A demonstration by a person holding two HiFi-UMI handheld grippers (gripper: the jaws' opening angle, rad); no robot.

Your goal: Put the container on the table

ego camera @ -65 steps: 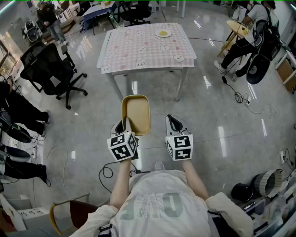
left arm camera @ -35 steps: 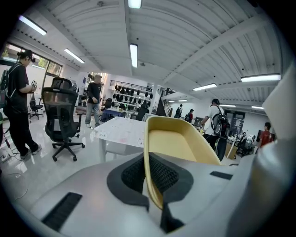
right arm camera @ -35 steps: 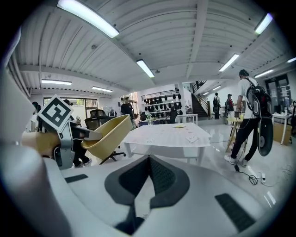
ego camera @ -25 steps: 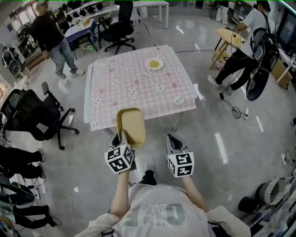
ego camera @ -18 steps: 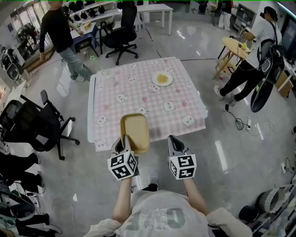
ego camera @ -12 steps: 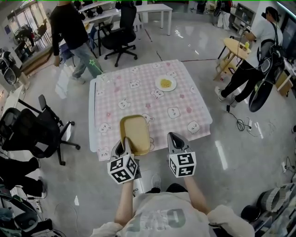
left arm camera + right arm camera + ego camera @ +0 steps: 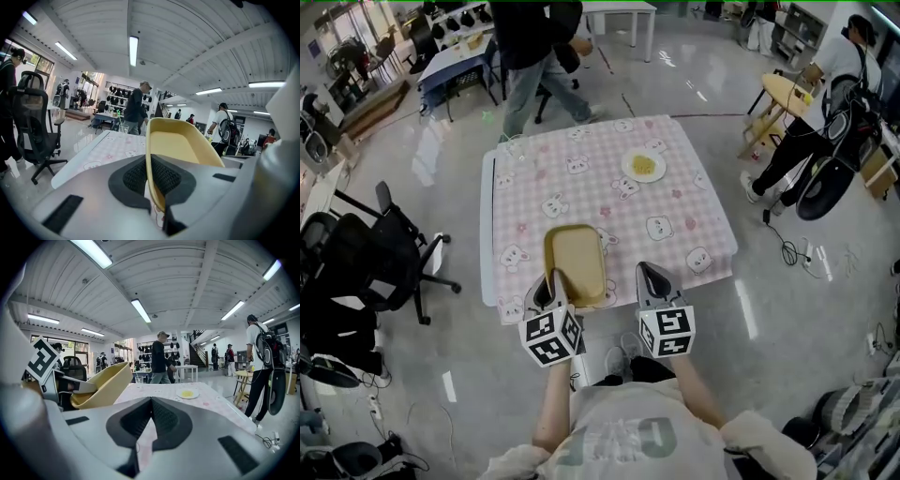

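No brand or label readable anywhere. The only print is pale block lettering on the person's shirt, seen from above and too foreshortened to read, possibly two letters. Each gripper's cube carries black-and-white square markers, not text. Counts: one yellow container, one table under a pink checked cloth dotted with bear faces, one plate of yellow food on it, one clear cup near its far left corner. Two other people show in the head view: one walking past the far side, one with a backpack at right. Left gripper has its pads clamped on the container's near rim, with the rim wall sandwiched between them. The container is off the table, held in the air and tilted up, over the table's near edge in the head view. Right gripper is just beside it, jaws pressed together with nothing between them, not touching the container.
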